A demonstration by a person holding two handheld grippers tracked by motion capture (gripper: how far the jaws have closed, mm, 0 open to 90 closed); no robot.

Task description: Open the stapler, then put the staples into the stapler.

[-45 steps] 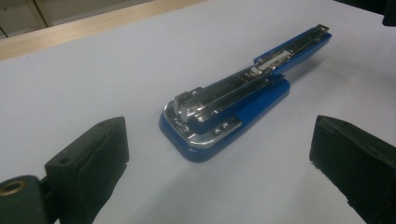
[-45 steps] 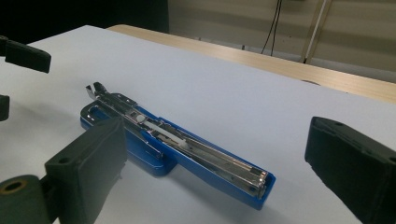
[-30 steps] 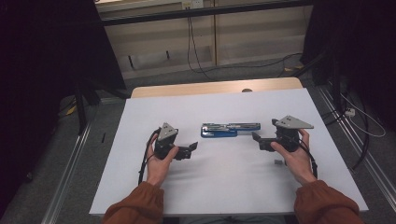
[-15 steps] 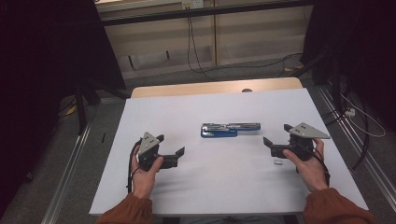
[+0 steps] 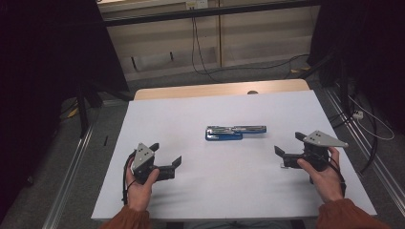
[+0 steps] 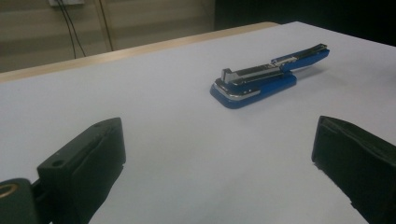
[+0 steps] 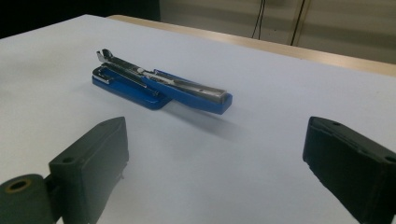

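A blue and silver stapler (image 5: 234, 132) lies swung open flat on the white table (image 5: 229, 191), near its middle. My left gripper (image 5: 166, 155) rests low at the front left, open, with nothing between its jaws. My right gripper (image 5: 290, 144) is held at the front right, also open and empty. Both stand well apart from the stapler. In the left gripper view the stapler (image 6: 266, 77) lies ahead and to the right of the spread jaws. In the right gripper view the stapler (image 7: 159, 84) lies ahead and to the left, its upper arm raised off the table.
The white sheet (image 5: 157, 119) covers a wooden tabletop whose far edge (image 5: 219, 89) shows as a tan strip. Cables (image 5: 200, 57) run along the floor and wall behind. A metal rail (image 5: 71, 162) runs along the left side.
Both grippers have drawn back from the stapler toward the front of the table, the left one outward to the left and the right one outward to the right. The stapler stayed in place.
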